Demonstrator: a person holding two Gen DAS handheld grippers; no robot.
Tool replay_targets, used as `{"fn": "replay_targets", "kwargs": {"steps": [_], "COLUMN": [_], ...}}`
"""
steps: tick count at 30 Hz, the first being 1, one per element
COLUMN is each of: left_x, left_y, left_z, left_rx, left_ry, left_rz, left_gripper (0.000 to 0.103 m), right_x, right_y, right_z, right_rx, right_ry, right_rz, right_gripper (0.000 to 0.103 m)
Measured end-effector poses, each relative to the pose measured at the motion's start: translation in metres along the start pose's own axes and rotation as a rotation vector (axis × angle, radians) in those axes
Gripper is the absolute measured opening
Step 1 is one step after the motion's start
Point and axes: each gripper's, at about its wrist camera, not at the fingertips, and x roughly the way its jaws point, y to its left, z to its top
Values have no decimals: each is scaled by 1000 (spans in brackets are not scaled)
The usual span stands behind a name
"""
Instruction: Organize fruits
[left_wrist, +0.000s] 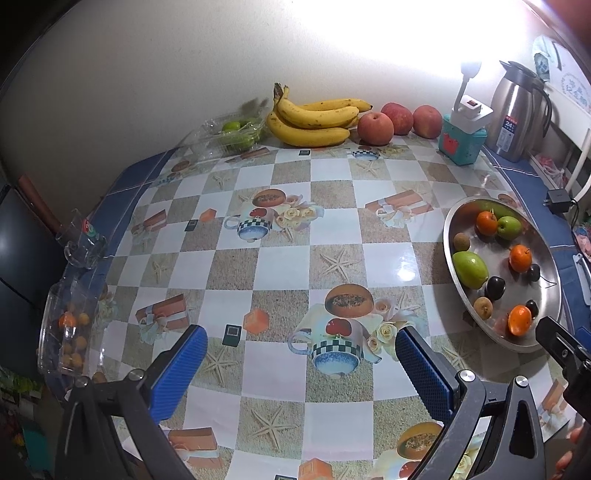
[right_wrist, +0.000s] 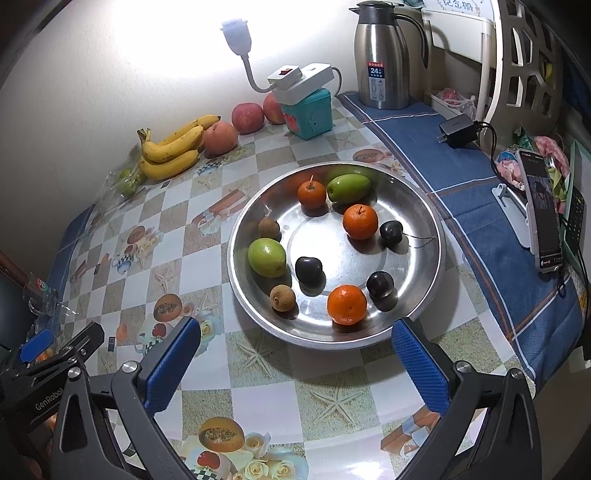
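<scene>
A steel plate holds mixed fruit: three oranges, the nearest, two green fruits, three dark plums and two small brown fruits. My right gripper hovers open just before the plate's near rim, holding nothing. My left gripper is open over the patterned tablecloth, left of the plate, with nothing between its fingers. Bananas, three apples and a clear box of green fruit line the wall.
A clear box of small orange fruit and a glass stand at the table's left edge. A teal box with a lamp, a steel flask, a charger and a phone on a stand are at the right.
</scene>
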Motion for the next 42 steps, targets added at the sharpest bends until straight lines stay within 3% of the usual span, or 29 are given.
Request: {"fn": "replay_targets", "kwargs": {"steps": [42], "left_x": [3], "left_y": [3], "left_z": [-3], "left_rx": [-24], "left_ry": [28], "left_rz": [2], "left_gripper": [103], "right_x": [5], "right_y": [2], "right_z": [-2], "right_rx": [-8], "right_ry": [18], "right_rz": [1], "right_gripper": [103]}}
